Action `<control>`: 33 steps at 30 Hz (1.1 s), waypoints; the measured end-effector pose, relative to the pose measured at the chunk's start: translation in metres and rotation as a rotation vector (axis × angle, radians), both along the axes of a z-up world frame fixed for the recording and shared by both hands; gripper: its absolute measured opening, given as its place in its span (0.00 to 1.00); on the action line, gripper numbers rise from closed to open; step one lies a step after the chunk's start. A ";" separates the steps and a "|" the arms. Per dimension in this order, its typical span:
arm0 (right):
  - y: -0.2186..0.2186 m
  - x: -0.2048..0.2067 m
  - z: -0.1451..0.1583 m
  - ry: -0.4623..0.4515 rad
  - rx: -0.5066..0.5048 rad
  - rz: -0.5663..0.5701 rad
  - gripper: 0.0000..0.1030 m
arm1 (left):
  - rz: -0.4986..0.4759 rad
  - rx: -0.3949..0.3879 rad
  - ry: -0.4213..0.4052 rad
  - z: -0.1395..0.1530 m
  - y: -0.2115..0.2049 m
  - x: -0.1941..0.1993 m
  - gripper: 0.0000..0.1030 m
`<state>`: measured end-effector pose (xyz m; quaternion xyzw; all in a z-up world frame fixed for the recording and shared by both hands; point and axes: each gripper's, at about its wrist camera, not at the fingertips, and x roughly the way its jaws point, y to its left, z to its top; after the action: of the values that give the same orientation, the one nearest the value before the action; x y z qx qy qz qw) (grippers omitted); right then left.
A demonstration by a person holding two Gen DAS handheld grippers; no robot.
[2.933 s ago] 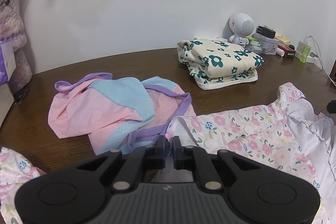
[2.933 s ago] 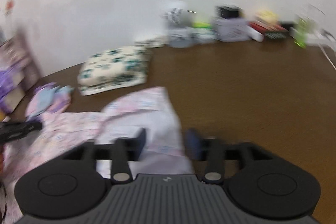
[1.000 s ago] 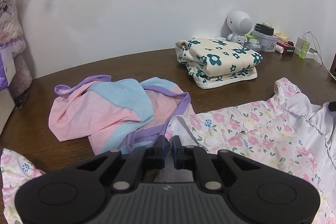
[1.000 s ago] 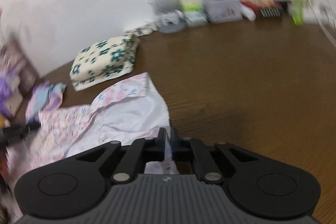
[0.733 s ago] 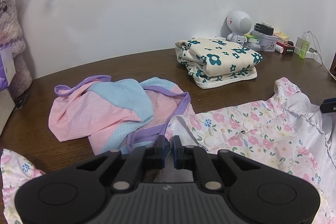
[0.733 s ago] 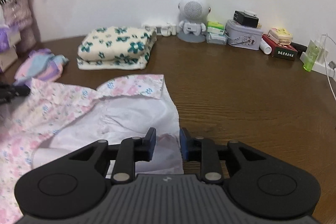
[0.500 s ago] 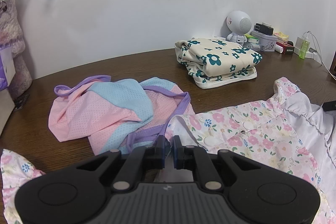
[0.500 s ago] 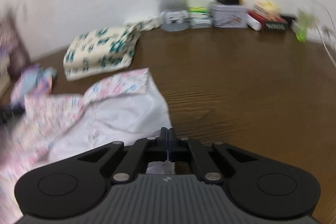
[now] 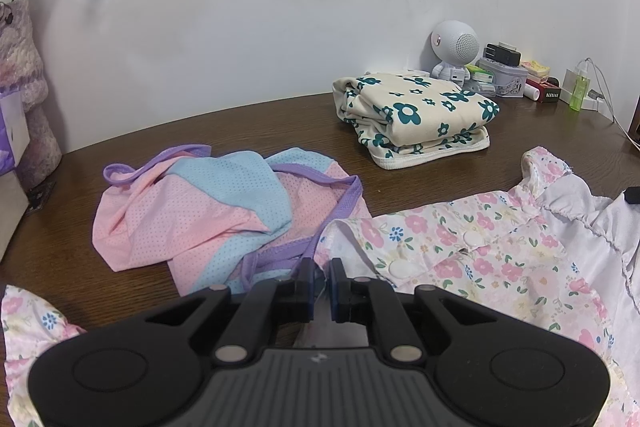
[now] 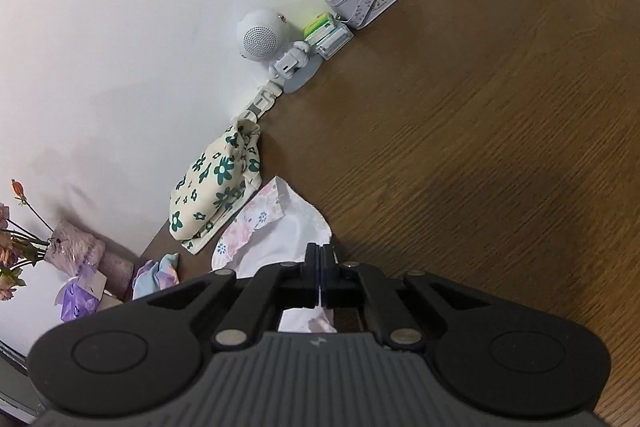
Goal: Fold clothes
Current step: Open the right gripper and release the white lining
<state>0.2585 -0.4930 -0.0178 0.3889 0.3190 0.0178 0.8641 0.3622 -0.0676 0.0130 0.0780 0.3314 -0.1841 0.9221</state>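
- Brown wooden bench [image 9: 280, 123] carried all the clothes, against a white wall [image 9: 280, 7].
- Floral pink dress [image 9: 480, 255], the piece being folded, lay spread across the bench's near right side, white lining up at its right end.
- Pink-and-blue mesh garment [image 9: 208, 211] lay crumpled just left of the dress, touching it.
- Folded cream garment with green flowers [image 9: 416, 115] sat farther back by the wall.
- Left gripper [image 9: 321, 283]: fingers clenched on the dress edge.
- Right gripper [image 10: 321, 269]: view rolled, fingers clamped on the dress's white lining [image 10: 288, 239].
- White robot-shaped speaker [image 9: 454, 51] stood behind the folded garment.
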 end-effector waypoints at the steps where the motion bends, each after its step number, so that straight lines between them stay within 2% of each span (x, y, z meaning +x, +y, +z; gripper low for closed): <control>1: 0.004 0.001 0.000 0.002 -0.030 0.001 0.00 | 0.000 0.001 -0.001 0.000 0.000 0.000 0.08; 8: 0.028 0.006 0.013 0.027 -0.321 -0.020 0.05 | 0.000 0.002 -0.002 0.000 0.000 0.000 0.08; 10: 0.029 0.003 0.018 0.007 -0.346 -0.018 0.07 | 0.001 0.002 -0.003 0.000 0.000 0.000 0.08; 11: 0.030 0.002 0.021 -0.009 -0.346 -0.011 0.11 | 0.001 0.003 -0.004 0.000 0.000 0.000 0.08; 14: 0.035 -0.001 0.028 -0.050 -0.373 0.019 0.41 | 0.001 0.006 -0.006 0.000 -0.001 0.000 0.08; 15: 0.040 0.001 0.028 -0.051 -0.402 0.033 0.41 | 0.001 0.007 -0.007 0.000 -0.001 -0.001 0.08; 19: 0.057 0.010 0.026 -0.027 -0.489 0.085 0.39 | 0.001 0.006 -0.006 0.000 -0.001 -0.001 0.08; 20: 0.060 0.012 0.025 -0.015 -0.504 0.096 0.32 | 0.001 0.006 -0.006 0.000 0.000 -0.001 0.08; 21: 0.061 0.013 0.024 -0.004 -0.522 0.100 0.20 | 0.002 0.006 -0.006 0.000 0.000 -0.001 0.08; 23: 0.064 0.014 0.021 0.018 -0.556 0.106 0.07 | 0.002 0.005 -0.005 0.000 0.000 -0.001 0.08; 24: 0.062 0.013 0.019 0.027 -0.566 0.095 0.05 | 0.002 0.005 -0.005 0.000 0.000 0.000 0.08; 28: 0.048 0.007 0.020 0.042 -0.593 0.009 0.02 | 0.004 -0.001 -0.001 0.001 0.000 0.000 0.08; 31: 0.039 -0.003 0.024 0.007 -0.549 -0.014 0.04 | 0.003 -0.008 0.004 0.003 0.001 0.000 0.08; 33: 0.038 -0.011 0.031 -0.027 -0.511 -0.009 0.09 | 0.001 -0.020 0.014 0.006 0.001 -0.002 0.11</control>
<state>0.2471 -0.4552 0.0136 0.1589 0.2998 -0.0621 0.9386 0.3607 -0.0661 0.0190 0.0672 0.3359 -0.1875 0.9206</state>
